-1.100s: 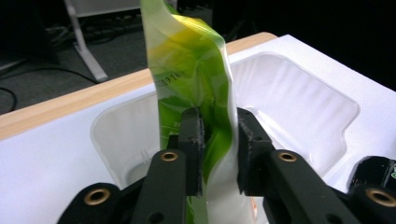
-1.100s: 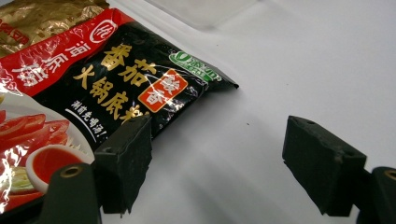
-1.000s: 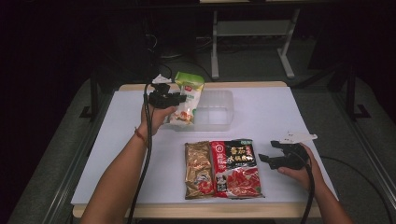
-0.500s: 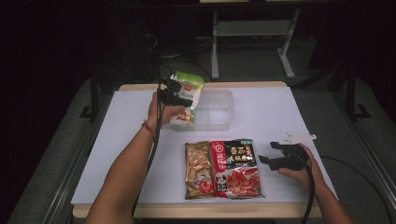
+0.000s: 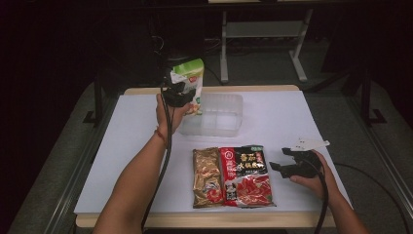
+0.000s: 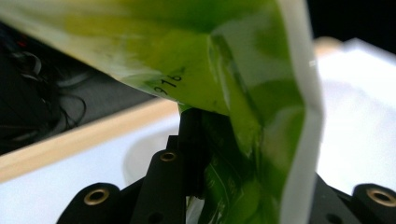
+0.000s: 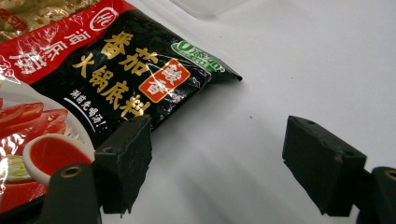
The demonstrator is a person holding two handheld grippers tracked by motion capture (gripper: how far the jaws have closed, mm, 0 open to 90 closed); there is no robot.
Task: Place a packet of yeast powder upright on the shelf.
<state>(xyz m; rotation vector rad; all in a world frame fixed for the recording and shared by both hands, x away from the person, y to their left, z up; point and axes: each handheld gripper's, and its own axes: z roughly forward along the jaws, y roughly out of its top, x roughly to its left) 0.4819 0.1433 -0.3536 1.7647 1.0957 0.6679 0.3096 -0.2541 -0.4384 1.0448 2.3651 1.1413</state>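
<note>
A green and white packet [image 6: 243, 93] is hanging pinched between the black tongs [image 6: 205, 186] rising from six o'clock. The white table [image 6: 359, 121] is showing toward three o'clock, its wooden edge running toward nine o'clock.

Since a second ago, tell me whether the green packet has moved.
Yes. The green packet, clamped in the left gripper, has risen above the clear container.

Three food packets are showing in all: one green packet [image 5: 191, 73] sitting pinched in the left gripper [image 5: 178, 90], and two more, one gold [image 5: 206, 176] and one black-and-red [image 5: 246, 175], lying side by side just beside the right gripper [image 5: 280, 160], plus one clear plastic container [image 5: 219, 114].
</note>
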